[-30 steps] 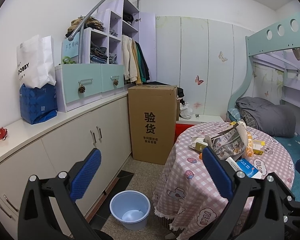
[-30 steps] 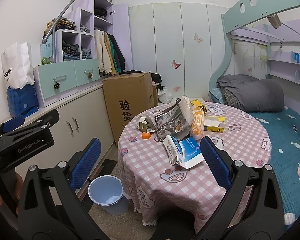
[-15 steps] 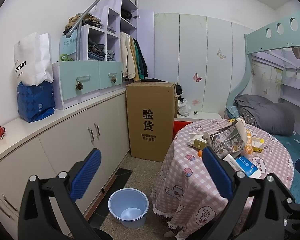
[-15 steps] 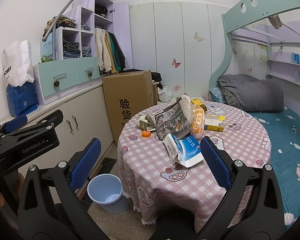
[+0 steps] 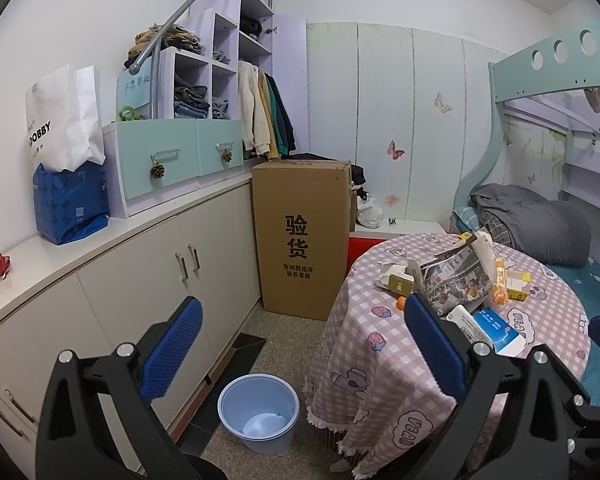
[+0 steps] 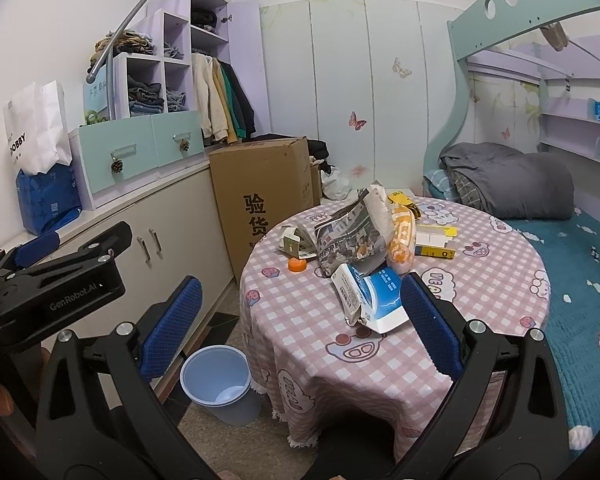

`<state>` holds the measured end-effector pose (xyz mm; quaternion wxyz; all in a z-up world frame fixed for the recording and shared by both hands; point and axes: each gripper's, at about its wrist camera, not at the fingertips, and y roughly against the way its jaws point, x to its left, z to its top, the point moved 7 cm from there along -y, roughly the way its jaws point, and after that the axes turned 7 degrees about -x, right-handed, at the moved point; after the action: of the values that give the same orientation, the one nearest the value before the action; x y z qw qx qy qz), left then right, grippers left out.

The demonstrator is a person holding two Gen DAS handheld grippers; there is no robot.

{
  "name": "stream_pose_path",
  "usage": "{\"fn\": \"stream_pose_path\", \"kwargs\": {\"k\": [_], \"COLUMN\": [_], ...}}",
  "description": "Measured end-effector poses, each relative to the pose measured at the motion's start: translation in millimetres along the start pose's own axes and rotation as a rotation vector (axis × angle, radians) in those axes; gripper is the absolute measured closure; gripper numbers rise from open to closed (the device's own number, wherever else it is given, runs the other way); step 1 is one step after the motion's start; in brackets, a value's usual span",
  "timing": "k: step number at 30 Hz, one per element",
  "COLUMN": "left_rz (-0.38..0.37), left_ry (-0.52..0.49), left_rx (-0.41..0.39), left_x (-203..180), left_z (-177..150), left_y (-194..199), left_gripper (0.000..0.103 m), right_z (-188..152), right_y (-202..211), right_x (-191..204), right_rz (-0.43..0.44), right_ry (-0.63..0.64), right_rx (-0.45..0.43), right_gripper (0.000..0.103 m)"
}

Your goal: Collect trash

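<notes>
Trash lies on a round table with a pink checked cloth (image 6: 480, 280): a crumpled newspaper (image 6: 350, 236), a blue and white carton (image 6: 374, 298), an orange snack bag (image 6: 402, 240), an orange cap (image 6: 297, 265), a small green box (image 6: 290, 242) and a yellow box (image 6: 436, 240). A pale blue bin (image 6: 216, 380) stands on the floor left of the table; it also shows in the left wrist view (image 5: 258, 414). My left gripper (image 5: 300, 344) is open and empty above the floor. My right gripper (image 6: 300, 320) is open and empty before the table's near edge.
A tall cardboard box (image 5: 300, 236) stands behind the table against the cabinets (image 5: 132, 280). A bunk bed with a grey duvet (image 6: 508, 184) fills the right side. A blue bag (image 5: 70, 208) and a white bag (image 5: 62, 120) sit on the counter.
Both grippers have drifted slightly back and left; the table and bin sit a little further right in the left wrist view. Both grippers stay open.
</notes>
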<state>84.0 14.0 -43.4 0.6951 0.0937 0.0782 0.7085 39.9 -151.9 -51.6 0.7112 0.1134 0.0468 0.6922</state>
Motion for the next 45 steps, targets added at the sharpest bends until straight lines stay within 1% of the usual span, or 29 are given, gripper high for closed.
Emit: {"fn": "stream_pose_path", "kwargs": {"k": [11,22,30,33,38,40,43,45], "left_rz": [0.004,0.006,0.001,-0.025,-0.105,-0.129,-0.189,-0.222], "left_ry": [-0.011,-0.029,-0.074,-0.074,-0.087,-0.090,-0.093,-0.113], "left_rx": [0.007,0.036,0.088,0.126,0.193,0.212,0.243,0.263], "left_x": [-3.2,-12.4,-28.2,-37.4,-66.4,-81.1,-109.9,-131.5], "left_z": [-2.5,-10.8,-27.1,-36.9,-55.9,-63.0,-70.4,-74.6], "left_y": [-3.8,-15.5,-33.7,-44.9,-62.4,-69.0,-77.6,-83.6], "left_gripper": [0.004,0.004,0.004,0.004,0.004,0.004,0.004,0.004], "right_z": [-0.7,-13.7,-31.3,-38.5,-50.7,-54.2,-58.7,-61.2], "right_y": [-2.9,-16.9,-36.0,-44.0,-58.1,-61.8,-65.4,-66.9], "right_x": [-4.5,-20.5,-57.2,-74.1,-101.5,-114.2,-139.7,-156.8], "right_rz": [0.032,0.046,-0.020,-0.049,-0.092,-0.119,-0.170,-0.194], "right_ry": [-0.036,-0.086,-0.141,-0.166,-0.202,-0.215,-0.244,-0.270], "right_rx": [-0.013,0.035,0.084,0.104,0.132,0.137,0.135,0.135], "right_gripper": [0.006,0.006,0.006,0.006,0.006,0.006,0.006,0.006]}}
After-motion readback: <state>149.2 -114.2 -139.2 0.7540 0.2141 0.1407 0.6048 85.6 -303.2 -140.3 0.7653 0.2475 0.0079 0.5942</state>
